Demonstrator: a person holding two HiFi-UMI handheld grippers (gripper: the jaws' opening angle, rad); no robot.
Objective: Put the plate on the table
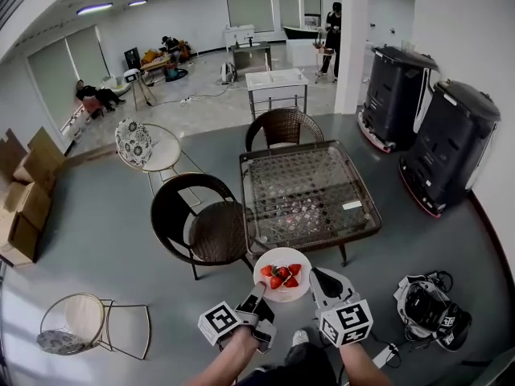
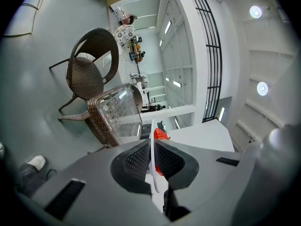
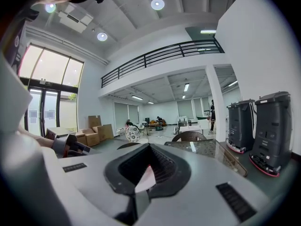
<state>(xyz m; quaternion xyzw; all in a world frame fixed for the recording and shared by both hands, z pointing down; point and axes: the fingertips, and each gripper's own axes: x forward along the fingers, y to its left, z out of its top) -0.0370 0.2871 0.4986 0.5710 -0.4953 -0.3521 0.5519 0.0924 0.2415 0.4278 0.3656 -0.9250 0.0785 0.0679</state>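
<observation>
A white plate (image 1: 282, 273) with several red strawberries (image 1: 281, 277) hangs in the air just before the near edge of the glass-topped wicker table (image 1: 325, 236). My left gripper (image 1: 259, 293) is shut on the plate's left rim and my right gripper (image 1: 315, 280) on its right rim. In the left gripper view the plate's thin edge (image 2: 151, 172) runs between the pads (image 2: 137, 160), with a strawberry (image 2: 160, 134) beyond. The right gripper view shows a white sliver of the plate (image 3: 146, 178) pinched inside the right gripper (image 3: 147, 171); the table (image 3: 207, 147) lies ahead.
One wicker chair (image 1: 206, 219) stands left of the table, another (image 1: 282, 127) behind it. Two black machines (image 1: 447, 143) stand at the right. A headset and cables (image 1: 426, 308) lie on the floor. A round side table (image 1: 165, 155) and a folding chair (image 1: 84, 320) are at the left.
</observation>
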